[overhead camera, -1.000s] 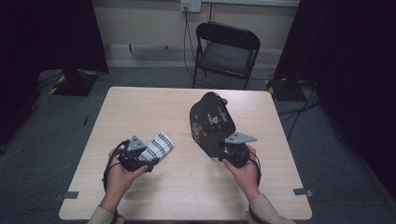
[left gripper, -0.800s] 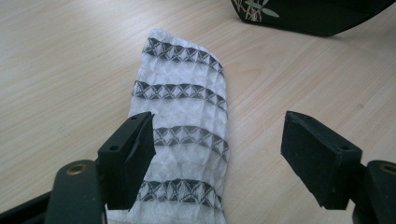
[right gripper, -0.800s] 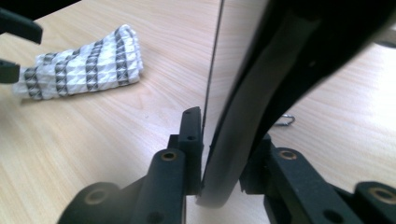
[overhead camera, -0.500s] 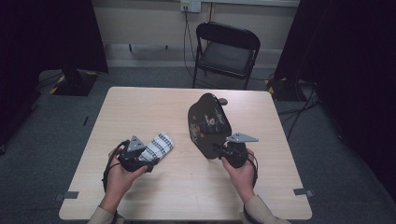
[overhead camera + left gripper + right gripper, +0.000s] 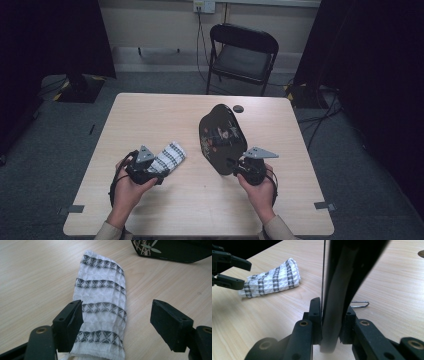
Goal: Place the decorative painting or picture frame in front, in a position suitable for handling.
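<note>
cloth's point(image 5: 101, 315) near end cut off, tray rim point(image 5: 337, 302) blurred

Black grippers point(image 5: 150, 170) point(image 5: 239, 165) are being topped by grey three-cornered plates; brass-coloured screws are being shown; light beige sleeves point(image 5: 107, 231) are being worn.

I'm working in what looks like a recording studio or lab: my pale wooden worktop point(image 5: 150, 120) stands on grey carpet point(image 5: 60, 145) between black curtains point(image 5: 55, 35), with a black folding chair point(image 5: 242, 55), a wall socket point(image 5: 204, 6), trailing cables point(image 5: 325, 120) and floor tape marks point(image 5: 75, 209).
</note>
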### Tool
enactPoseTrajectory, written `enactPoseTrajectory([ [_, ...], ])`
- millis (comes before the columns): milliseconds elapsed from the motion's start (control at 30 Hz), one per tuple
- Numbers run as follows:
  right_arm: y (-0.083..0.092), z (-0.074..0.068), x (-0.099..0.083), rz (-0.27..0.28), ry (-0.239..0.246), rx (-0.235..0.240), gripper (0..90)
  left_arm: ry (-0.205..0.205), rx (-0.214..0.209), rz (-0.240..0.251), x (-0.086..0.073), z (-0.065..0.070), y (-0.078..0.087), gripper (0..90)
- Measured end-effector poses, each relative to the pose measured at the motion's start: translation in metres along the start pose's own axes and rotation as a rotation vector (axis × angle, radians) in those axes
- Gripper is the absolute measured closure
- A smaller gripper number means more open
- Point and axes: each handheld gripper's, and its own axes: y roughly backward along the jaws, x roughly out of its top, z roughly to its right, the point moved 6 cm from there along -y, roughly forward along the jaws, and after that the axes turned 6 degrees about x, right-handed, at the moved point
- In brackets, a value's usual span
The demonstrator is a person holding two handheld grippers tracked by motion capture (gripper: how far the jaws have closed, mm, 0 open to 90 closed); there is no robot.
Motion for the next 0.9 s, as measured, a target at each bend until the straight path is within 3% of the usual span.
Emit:
enactPoseTrajectory([
  [167,0.001,0.001,0.006,-0.005,0.018,0.024,72.1,0.017,0.005,-0.005,-0.001,-0.001,0.001,26.2],
  [333,-0.001,0.005,0.004,0.001,0.012,0.055,73.5,0.028,0.019,-0.011,-0.002,-0.002,0.002,26.5],
  [467,-0.003,0.006,0.003,0.018,0.028,0.054,76.8,0.028,0.027,-0.029,-0.004,-0.003,0.000,26.7],
  [633,-0.007,0.009,0.002,0.016,-0.021,0.089,77.3,0.030,0.034,-0.041,-0.004,-0.004,-0.003,27.1],
  [833,-0.010,0.010,0.005,0.002,-0.007,0.075,80.0,0.042,0.038,-0.059,-0.009,-0.005,-0.010,27.7],
  [900,-0.011,0.010,0.006,0.003,-0.024,0.082,80.0,0.048,0.045,-0.060,-0.009,-0.007,-0.012,28.1],
])
